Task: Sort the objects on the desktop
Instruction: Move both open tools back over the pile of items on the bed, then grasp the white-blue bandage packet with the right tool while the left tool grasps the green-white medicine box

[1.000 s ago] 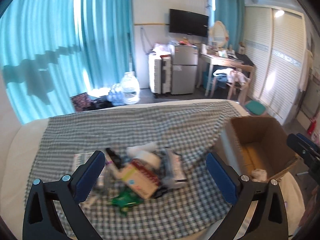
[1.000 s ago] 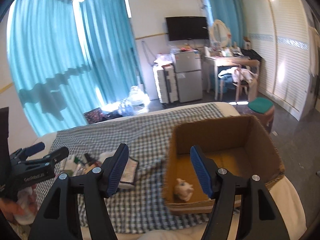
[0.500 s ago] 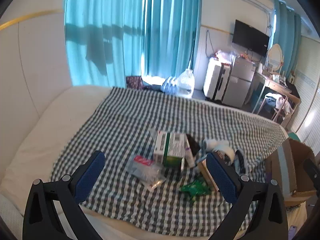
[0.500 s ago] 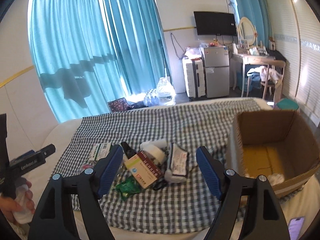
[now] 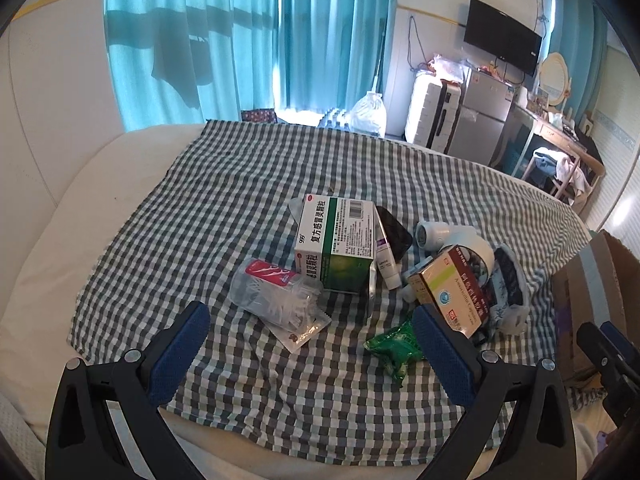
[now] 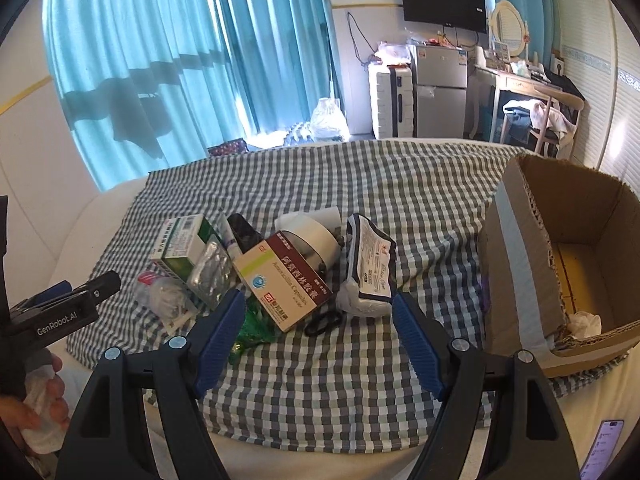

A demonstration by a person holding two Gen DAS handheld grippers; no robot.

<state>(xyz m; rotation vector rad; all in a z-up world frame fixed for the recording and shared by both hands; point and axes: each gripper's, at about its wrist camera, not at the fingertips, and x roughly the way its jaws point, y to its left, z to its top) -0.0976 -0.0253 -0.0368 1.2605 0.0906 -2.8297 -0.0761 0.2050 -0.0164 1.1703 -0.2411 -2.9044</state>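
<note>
Here the left gripper (image 5: 308, 344) hovers with fingers wide apart, the clear bag (image 5: 276, 296) just ahead at twelve o'clock. The right gripper (image 6: 318, 330), fingers likewise spread, faces the red box (image 6: 282, 284); cardboard box (image 6: 516, 248) at two o'clock.

Your white bed (image 5: 100, 216) carries a checked cloth (image 5: 256, 184). On the cloth you have a clustered pile: green medicine box (image 5: 334, 240), clear packet (image 5: 276, 296), green wrapper (image 5: 394, 346). 1 cardboard box (image 6: 560, 248) sits at the cloth's right edge.
</note>
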